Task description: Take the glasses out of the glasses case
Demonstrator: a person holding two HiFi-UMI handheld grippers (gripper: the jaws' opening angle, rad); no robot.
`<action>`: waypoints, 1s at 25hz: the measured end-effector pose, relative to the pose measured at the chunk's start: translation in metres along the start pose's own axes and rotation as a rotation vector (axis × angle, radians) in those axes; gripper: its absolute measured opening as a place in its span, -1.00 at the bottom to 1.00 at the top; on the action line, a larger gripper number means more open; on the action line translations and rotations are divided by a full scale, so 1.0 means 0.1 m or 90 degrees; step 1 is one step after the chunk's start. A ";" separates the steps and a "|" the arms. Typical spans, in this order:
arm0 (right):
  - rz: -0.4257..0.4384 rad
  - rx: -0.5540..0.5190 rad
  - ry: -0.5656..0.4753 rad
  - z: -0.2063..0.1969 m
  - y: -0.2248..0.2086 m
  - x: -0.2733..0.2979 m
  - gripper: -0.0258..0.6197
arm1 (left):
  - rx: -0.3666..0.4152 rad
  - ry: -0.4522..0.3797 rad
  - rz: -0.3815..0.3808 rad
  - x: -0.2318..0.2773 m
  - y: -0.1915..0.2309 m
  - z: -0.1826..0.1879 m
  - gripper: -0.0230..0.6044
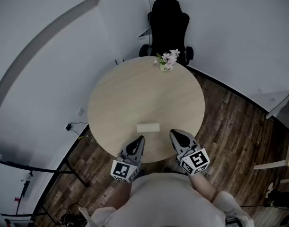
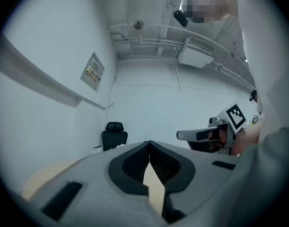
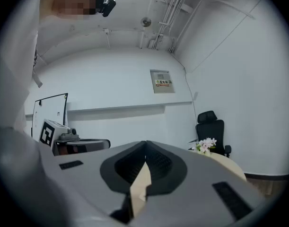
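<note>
Pre-grasp, nothing started yet. Left gripper [image 1: 139, 140] and right gripper [image 1: 174, 134] are both closed, tips together, nothing between them. Case [image 1: 148, 127] lies on the table [image 1: 130, 89] just ahead of the fingertips, between the two, untouched, and looks shut. Glasses not visible, presumably inside. Next move likely needs jaws opened, one gripper pinning the case base and the other lifting the lid.

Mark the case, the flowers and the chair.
case [image 1: 148, 127]: head view, middle of its top face.
flowers [image 1: 168, 57]: head view, on the pale blossoms.
chair [image 1: 169, 25]: head view, on the black backrest.
</note>
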State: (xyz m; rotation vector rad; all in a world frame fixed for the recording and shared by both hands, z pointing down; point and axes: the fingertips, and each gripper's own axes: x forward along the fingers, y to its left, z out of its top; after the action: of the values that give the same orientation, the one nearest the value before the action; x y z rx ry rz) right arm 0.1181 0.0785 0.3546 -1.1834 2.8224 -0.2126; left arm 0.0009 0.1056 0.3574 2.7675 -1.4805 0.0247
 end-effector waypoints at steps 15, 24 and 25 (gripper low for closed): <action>0.001 -0.002 0.007 -0.04 -0.04 0.04 -0.88 | -0.001 0.007 0.007 0.02 0.03 -0.04 -0.91; 0.013 -0.011 0.017 -0.06 -0.04 0.02 -0.88 | 0.023 0.018 0.001 0.09 0.01 -0.05 -0.91; 0.016 -0.012 0.019 -0.07 -0.04 0.03 -0.88 | 0.030 0.019 -0.001 0.10 0.02 -0.06 -0.91</action>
State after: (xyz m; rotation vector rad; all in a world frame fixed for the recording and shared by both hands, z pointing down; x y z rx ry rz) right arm 0.1177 0.0746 0.3620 -1.1575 2.8691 -0.2052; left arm 0.0053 0.0961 0.3632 2.7913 -1.4905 0.1006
